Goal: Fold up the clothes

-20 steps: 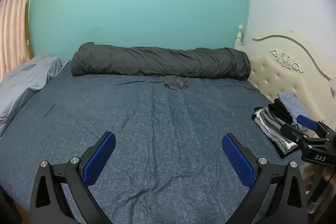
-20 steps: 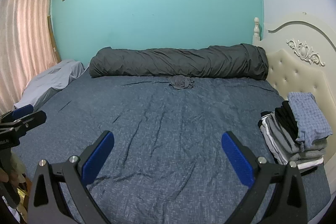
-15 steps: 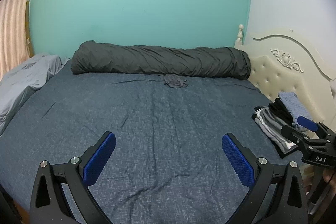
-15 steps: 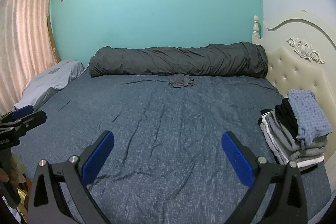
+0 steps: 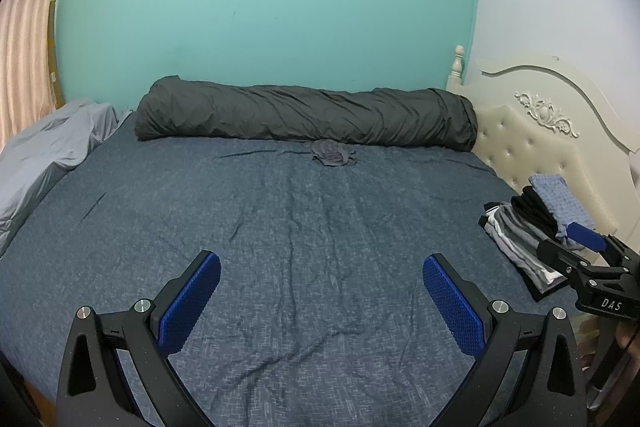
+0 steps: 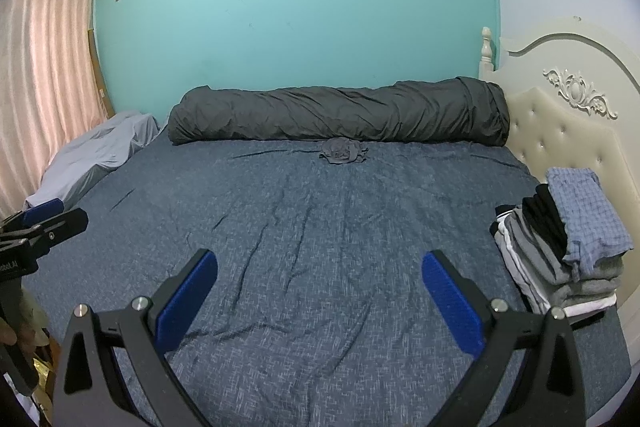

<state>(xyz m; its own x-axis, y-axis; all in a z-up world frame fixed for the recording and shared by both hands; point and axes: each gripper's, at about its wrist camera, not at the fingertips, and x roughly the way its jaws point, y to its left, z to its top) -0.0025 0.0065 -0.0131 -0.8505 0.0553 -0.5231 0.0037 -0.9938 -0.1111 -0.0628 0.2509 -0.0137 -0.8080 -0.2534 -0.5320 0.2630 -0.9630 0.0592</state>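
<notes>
A small crumpled dark grey garment [image 5: 333, 153] lies on the blue bed sheet [image 5: 304, 227] at the far side, just in front of the rolled duvet; it also shows in the right wrist view [image 6: 343, 150]. A stack of folded clothes [image 6: 560, 243] with a blue checked piece on top sits at the bed's right edge, also in the left wrist view [image 5: 532, 223]. My left gripper [image 5: 320, 299] is open and empty above the near part of the bed. My right gripper [image 6: 320, 297] is open and empty, also far from the garment.
A rolled dark grey duvet [image 5: 308, 119] lies along the far edge by the teal wall. A cream headboard [image 6: 568, 131] stands at the right. A light grey sheet [image 5: 44, 155] is heaped at the left, with a pink curtain [image 6: 44, 75] behind.
Both views have tilted slightly down and nearer to the bed. Both grippers stay open and empty. Nothing on the bed has moved.
</notes>
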